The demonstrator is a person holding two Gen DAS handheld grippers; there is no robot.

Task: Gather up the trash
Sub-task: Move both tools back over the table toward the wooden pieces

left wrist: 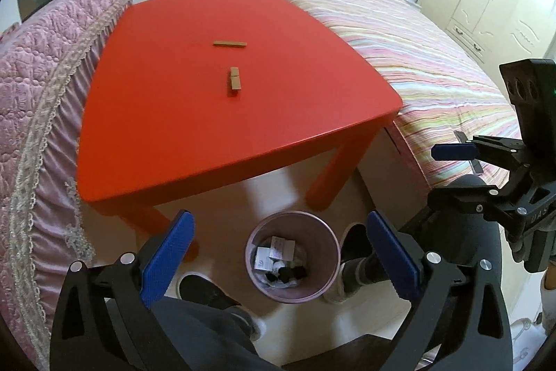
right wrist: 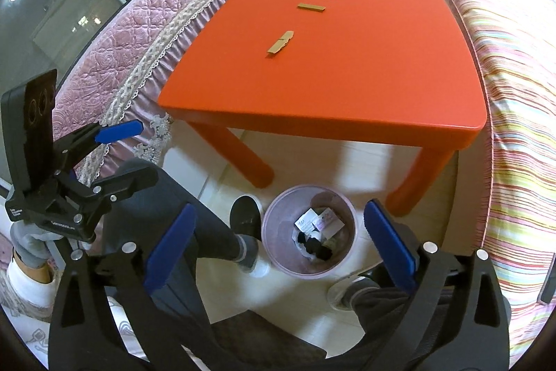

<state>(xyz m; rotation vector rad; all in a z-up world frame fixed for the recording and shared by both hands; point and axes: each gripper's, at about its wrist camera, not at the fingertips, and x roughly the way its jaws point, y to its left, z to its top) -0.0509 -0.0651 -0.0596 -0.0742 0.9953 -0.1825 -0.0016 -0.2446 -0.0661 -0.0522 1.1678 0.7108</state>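
Can't read the print on the paper scraps in the bin [left wrist: 325, 284], way too small, and the dark stuff under them is anyone's guess. Worktop [left wrist: 166, 113] far legs are hidden behind its top. Both claw bodies get cut off at the bottom edge. Wardrobe [left wrist: 486, 2] runs out of frame on the right.

The right claw [right wrist: 279, 232] gapes empty above the pink bin [right wrist: 308, 232] of scraps, before the red table [right wrist: 347, 75].
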